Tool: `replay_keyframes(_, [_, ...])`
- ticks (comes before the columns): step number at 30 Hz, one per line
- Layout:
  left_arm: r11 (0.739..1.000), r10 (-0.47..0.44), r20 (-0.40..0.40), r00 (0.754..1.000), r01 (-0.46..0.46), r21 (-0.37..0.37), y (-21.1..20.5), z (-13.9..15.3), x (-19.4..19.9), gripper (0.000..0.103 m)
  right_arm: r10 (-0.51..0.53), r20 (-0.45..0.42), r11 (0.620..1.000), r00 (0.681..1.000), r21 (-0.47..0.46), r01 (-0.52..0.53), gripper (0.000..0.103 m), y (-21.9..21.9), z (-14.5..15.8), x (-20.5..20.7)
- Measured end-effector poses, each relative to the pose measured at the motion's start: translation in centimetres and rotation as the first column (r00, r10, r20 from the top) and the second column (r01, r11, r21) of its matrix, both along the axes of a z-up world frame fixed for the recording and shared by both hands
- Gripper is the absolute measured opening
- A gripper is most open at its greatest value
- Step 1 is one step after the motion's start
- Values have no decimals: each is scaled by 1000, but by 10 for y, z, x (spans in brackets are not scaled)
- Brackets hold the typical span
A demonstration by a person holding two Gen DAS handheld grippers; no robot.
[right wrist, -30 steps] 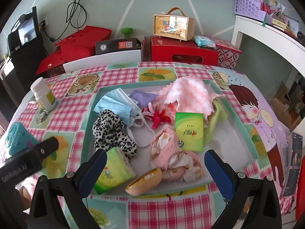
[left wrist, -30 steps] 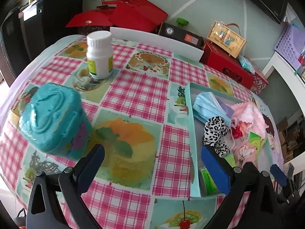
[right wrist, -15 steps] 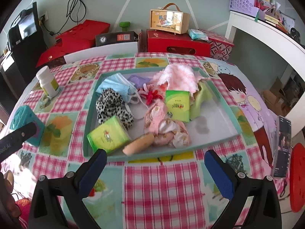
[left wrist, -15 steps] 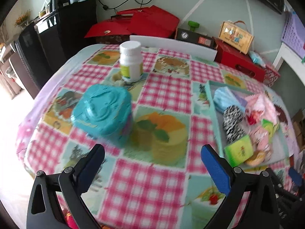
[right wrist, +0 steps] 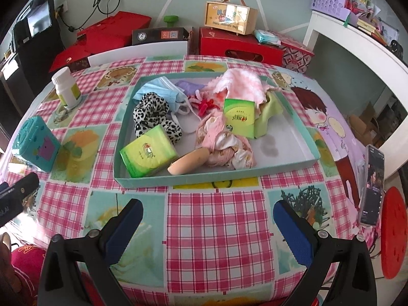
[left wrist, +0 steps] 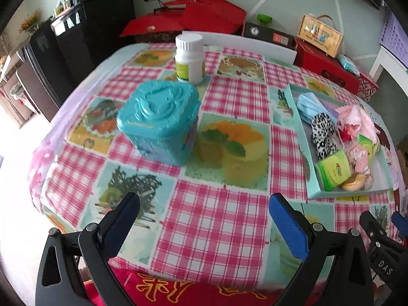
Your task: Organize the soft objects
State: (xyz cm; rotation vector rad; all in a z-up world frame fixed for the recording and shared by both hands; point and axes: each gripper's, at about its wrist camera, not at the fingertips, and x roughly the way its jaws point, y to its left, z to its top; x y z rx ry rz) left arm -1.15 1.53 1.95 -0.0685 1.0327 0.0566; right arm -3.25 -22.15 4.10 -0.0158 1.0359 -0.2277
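Both tongs, left gripper (left wrist: pixel 204 214) and right gripper (right wrist: pixel 207 218), wide open, empty; shallow cardboard tray (right wrist: pixel 301 137) holding two glossy green tissue packs (right wrist: pixel 148 154), fuzzy leopard-print cloth (right wrist: pixel 153 114).

Two wrist fisheye views, both looking forward and down over the near edge of the table.

The left wrist view faces the table's left half, with the teal box (left wrist: pixel 159 121) near centre frame and the tray (left wrist: pixel 299 137) at the right edge. The right wrist view faces the tray (right wrist: pixel 216 176) at centre frame, from slightly above, with the teal box (right wrist: pixel 35 148) at far left. Both share the tray, teal box, white bottle (left wrist: pixel 190 58) and the red boxes (right wrist: pixel 239 46) at the back.
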Motion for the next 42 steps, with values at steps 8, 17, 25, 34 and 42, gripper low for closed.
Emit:
replay_keyframes(8, [1000,-6,-19,1000,6,1,-1,-4,1,101,-23,-6,1000,1000,17,23,103,-5,-3,0])
replay_keyframes(17, [1000,-3,-35,999,3,-8,0,-7,3,101,-23,-3,1000,1000,0,23,103,-3,-3,0])
replay_keyframes(25, [1000,-15,-41,999,15,6,-1,-8,3,101,-21,-4,1000,1000,-12,21,103,-1,-3,0])
replay_keyframes(34, [999,-40,-44,998,41,28,-6,-9,2,101,-16,-2,1000,1000,-24,16,103,0,-3,0])
replay_keyframes(42, [999,-37,-48,998,38,24,-4,-10,2,101,-13,3,999,1000,-32,13,103,1,-2,-1])
